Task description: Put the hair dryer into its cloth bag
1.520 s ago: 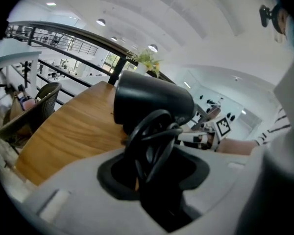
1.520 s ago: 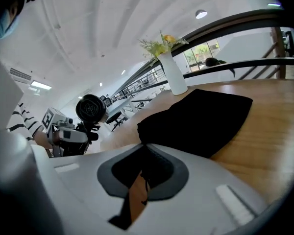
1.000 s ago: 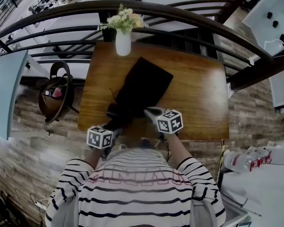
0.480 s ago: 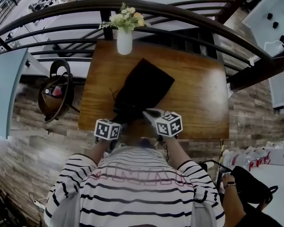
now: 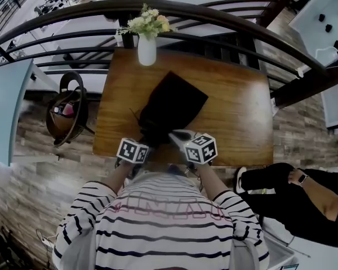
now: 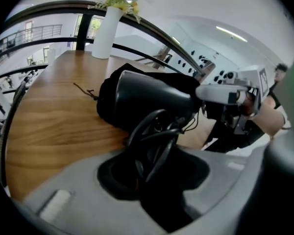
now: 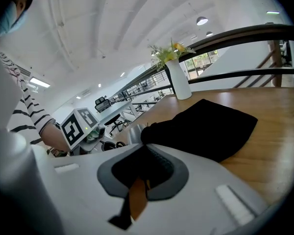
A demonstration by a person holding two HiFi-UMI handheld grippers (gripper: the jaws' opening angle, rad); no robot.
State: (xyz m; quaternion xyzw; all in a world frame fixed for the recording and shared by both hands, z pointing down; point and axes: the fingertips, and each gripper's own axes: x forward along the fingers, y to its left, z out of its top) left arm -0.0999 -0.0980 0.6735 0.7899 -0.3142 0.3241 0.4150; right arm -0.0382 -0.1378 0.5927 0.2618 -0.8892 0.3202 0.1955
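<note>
- Fingers of the left gripper (image 6: 154, 166) are clamping the handle of the hair dryer (image 6: 152, 99), with loops of its black cord (image 6: 159, 131) bunching between them.
- Fingers of the right gripper (image 7: 144, 166) are pressing together on a fold of black cloth, which is the mouth edge of the cloth bag (image 7: 206, 126).
- Dryer barrel is pointing away from the left gripper toward the white vase (image 5: 146, 50). Black cloth is lapping round its far end. Can't tell how far in it is sitting.
- Bag is lying flat on the wooden table (image 5: 236, 111), on the person's side of the vase. Its closed end is pointing toward the vase and its mouth away from it.
- Both grippers are working at the table edge farthest from the vase, just beside each other. The left marker cube (image 5: 132, 151) and right marker cube (image 5: 201, 147) are flanking the bag mouth.
- Person in a striped shirt (image 5: 163, 224) is standing at that same far edge, holding both grippers.
- Vase is standing upright at the table's opposite edge with flowers (image 5: 146, 22) in it. A dark railing (image 5: 214, 13) is curving just behind it.
- Second person (image 5: 293, 198) in dark clothes is reaching in well off to the right of the vase, past the table corner.
</note>
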